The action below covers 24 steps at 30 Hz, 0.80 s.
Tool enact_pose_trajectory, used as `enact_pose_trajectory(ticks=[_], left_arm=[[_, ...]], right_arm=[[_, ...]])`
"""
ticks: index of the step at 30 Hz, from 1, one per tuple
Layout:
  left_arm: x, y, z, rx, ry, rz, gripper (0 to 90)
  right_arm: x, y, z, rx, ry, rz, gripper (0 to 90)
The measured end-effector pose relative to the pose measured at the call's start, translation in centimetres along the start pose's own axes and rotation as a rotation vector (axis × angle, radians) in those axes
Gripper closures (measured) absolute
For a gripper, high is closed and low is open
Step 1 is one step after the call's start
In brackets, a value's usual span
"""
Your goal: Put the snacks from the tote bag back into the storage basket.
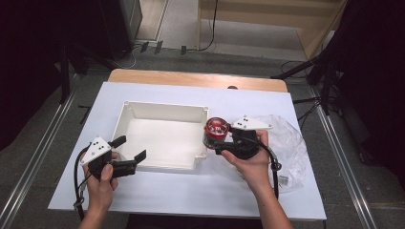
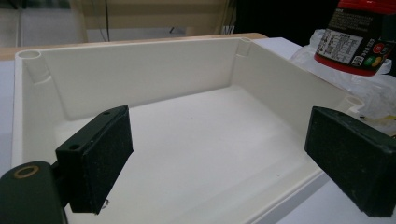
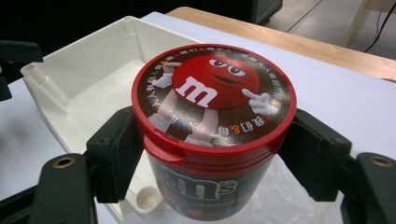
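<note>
A round candy tub (image 1: 216, 132) with a red lid and a dark body stands upright in my right gripper (image 1: 219, 140), just past the right rim of the white tray (image 1: 162, 164). In the right gripper view both black pads press on the candy tub (image 3: 212, 121) below its lid, above the tray's near corner (image 3: 149, 198). My left gripper (image 1: 130, 149) stands open at the tray's left front corner with nothing between its fingers. In the left gripper view its pads (image 2: 100, 158) frame the bare tray floor (image 2: 196, 140), and the candy tub (image 2: 359, 37) shows at top right.
A crumpled clear plastic bag (image 1: 286, 143) lies on the white table sheet (image 1: 157, 191) to the right of the tray, under and behind my right hand. A wooden table edge (image 1: 196, 78) runs along the back. Metal rails flank the table.
</note>
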<state>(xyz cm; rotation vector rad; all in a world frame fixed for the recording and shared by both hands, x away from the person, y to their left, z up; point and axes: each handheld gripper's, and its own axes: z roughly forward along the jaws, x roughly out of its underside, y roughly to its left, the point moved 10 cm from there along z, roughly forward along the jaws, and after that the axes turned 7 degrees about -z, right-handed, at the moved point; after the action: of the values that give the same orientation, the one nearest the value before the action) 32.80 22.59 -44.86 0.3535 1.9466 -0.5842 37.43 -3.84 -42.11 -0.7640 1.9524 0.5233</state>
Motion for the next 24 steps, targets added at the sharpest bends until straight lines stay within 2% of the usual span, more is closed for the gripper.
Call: enact_pose_trajectory(ticks=[24], left_arm=[[0.1,0.1,0.0,-0.001,0.003,-0.001,8.1]], right_arm=[[-0.7,1.7,1.3,-0.032,-0.002,-0.027,25.9]])
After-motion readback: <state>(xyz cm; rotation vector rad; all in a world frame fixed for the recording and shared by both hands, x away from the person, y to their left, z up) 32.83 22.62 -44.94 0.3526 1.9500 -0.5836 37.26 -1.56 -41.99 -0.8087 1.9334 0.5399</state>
